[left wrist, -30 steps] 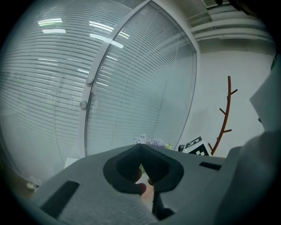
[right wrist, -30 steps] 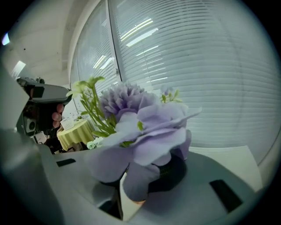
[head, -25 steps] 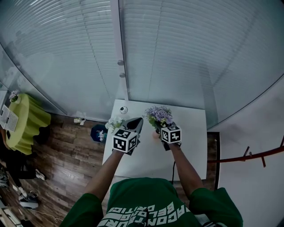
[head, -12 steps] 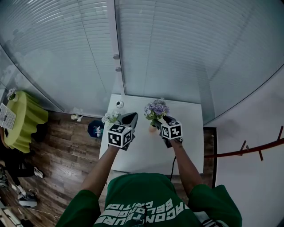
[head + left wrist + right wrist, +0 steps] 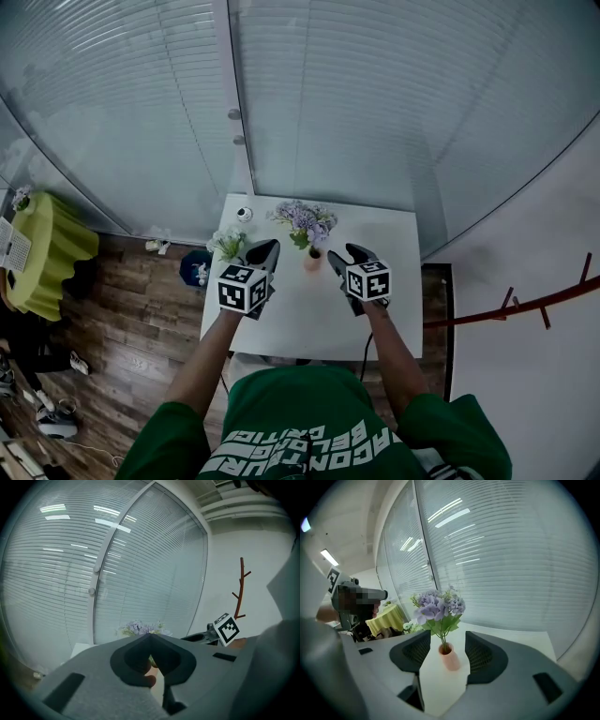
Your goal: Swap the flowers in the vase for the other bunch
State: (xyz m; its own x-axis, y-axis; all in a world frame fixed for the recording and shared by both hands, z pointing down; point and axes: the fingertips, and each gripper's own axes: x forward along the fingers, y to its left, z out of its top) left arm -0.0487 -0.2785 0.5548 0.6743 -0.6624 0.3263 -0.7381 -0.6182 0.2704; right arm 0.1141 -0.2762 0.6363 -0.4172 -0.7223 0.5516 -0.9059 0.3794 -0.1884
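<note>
A white tabletop [image 5: 375, 234] stands against a glass wall with blinds [image 5: 394, 112], above a dark wooden floor [image 5: 141, 319]. On it a pink vase [image 5: 312, 260] holds purple flowers [image 5: 302, 220]. A white bunch [image 5: 228, 243] lies near the left edge. The left claw [image 5: 263, 250] is pressed together, empty. The right claw [image 5: 347, 255] has just been opening and is spread, with the vase ahead, untouched.

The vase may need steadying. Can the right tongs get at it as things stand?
Probably yes: the right tongs, just opened and empty, point straight at the vase on the table, with nothing in between.
</note>
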